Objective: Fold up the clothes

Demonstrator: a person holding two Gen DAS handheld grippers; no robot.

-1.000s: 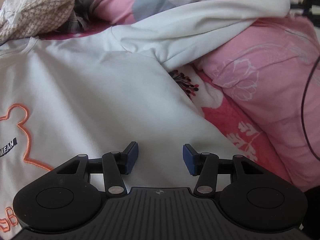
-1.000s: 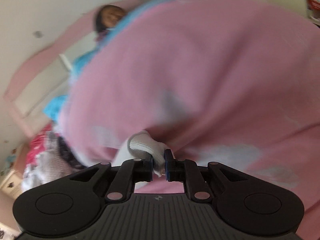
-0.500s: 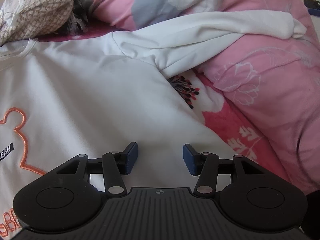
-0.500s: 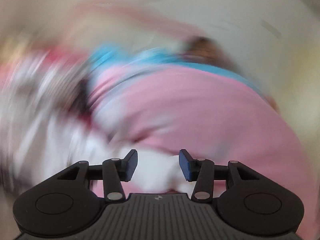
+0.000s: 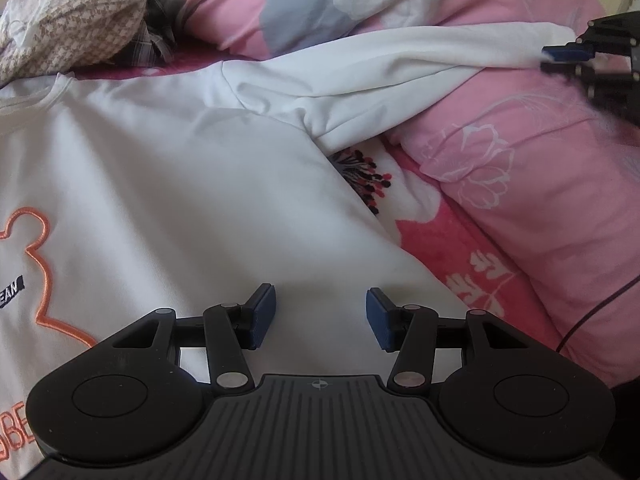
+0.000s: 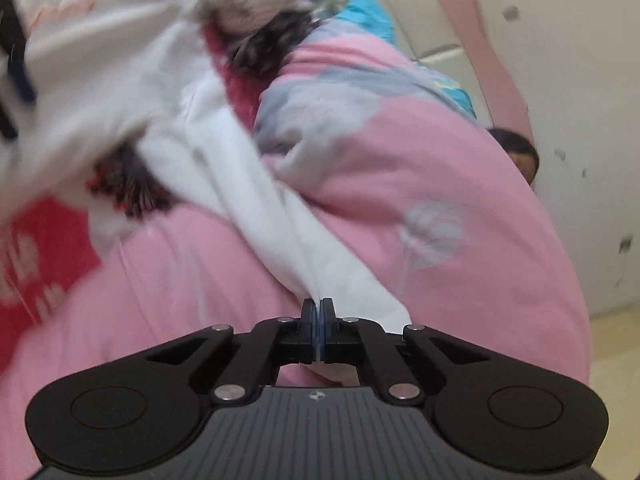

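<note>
Left wrist view: a pink quilt (image 5: 520, 168) with pale flower outlines fills the right side and runs across the top of the frame, bunched up high. Under it, at centre right, a red floral sheet (image 5: 432, 236) shows in a wedge. A white shirt (image 5: 168, 184) lies flat over the left and centre of the frame, an orange outline stitched on its chest at the left edge. Its sleeve (image 5: 400, 60) runs from the centre up to the upper right, draped over the quilt's hump. In the upper left sits a crumpled brown-checked cloth (image 5: 68, 28) just beyond the shirt's collar. A dark cable (image 5: 592, 312) curves over the quilt at the lower right. The left gripper (image 5: 320, 316) hovers at the bottom centre over the shirt's lower body, its blue pads set wide apart with nothing between them. At the upper right edge the right gripper (image 5: 560, 56) meets the sleeve's end.

The right wrist view is blurred on its left side. The quilt (image 6: 440, 184) bulks up across the middle and blocks most of what lies behind it. The sleeve (image 6: 280, 216) trails from the upper left down to bottom centre, where the right gripper (image 6: 317, 312) has its fingers pinched tight on the cuff. The sheet (image 6: 36, 248) shows at the left edge.
</note>
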